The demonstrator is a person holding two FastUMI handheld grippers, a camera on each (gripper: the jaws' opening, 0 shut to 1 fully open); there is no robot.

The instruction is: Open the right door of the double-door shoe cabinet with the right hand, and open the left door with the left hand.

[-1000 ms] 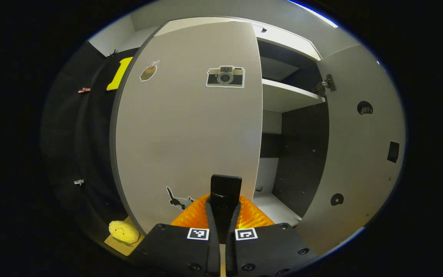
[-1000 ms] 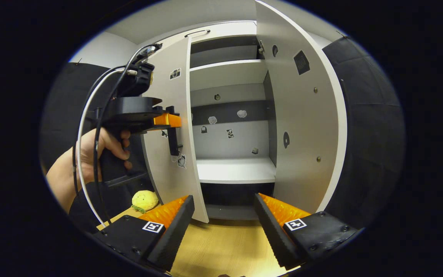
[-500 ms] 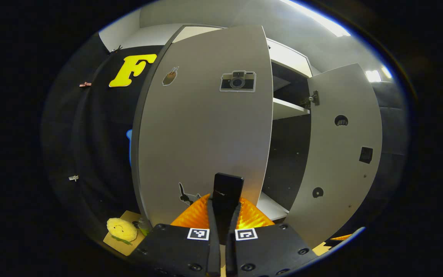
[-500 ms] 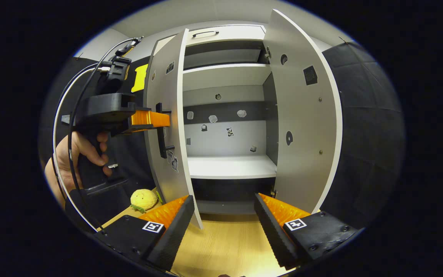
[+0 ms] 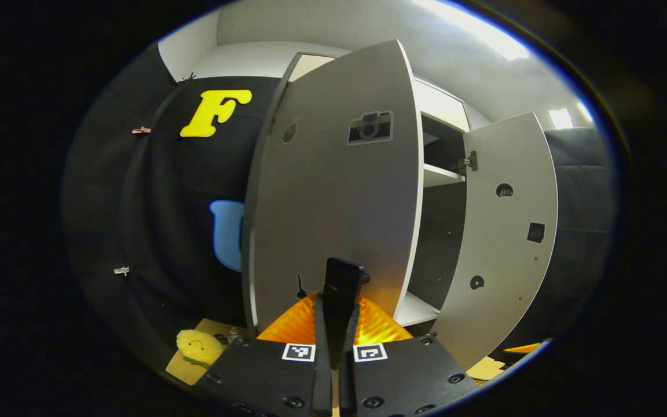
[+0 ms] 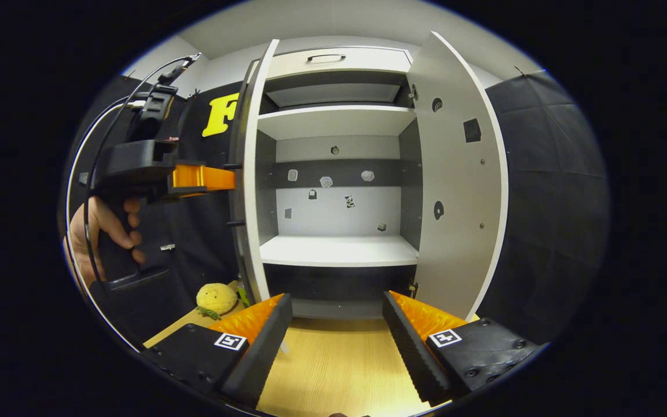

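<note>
Cabinet: the shoe cabinet [image 6: 336,249] stands at the back of the wooden floor [image 6: 333,370]; everything below is placed relative to it.
Right door: the right door [image 6: 455,191] is swung wide open, on the cabinet's right side.
Left door: the left door [image 5: 333,197] stands out from the cabinet's front, nearly edge-on in the right gripper view.
Left gripper: the left gripper [image 5: 334,301] is clamped on the door handle [image 5: 342,284], fingers closed on either side of it.
Right gripper: the right gripper [image 6: 336,324] hangs in front of the cabinet with its fingers spread apart, holding nothing.
Risk: the handle could slip from the fingers if the pull leaves the door's arc; swinging further could drive the left door into the booth wall behind it.
Bystander: a yellow plush toy [image 6: 216,298] lies low to the cabinet's left, close to the door's sweep.
Change: the left door has opened further than half a second ago, showing more of the shelves.
</note>
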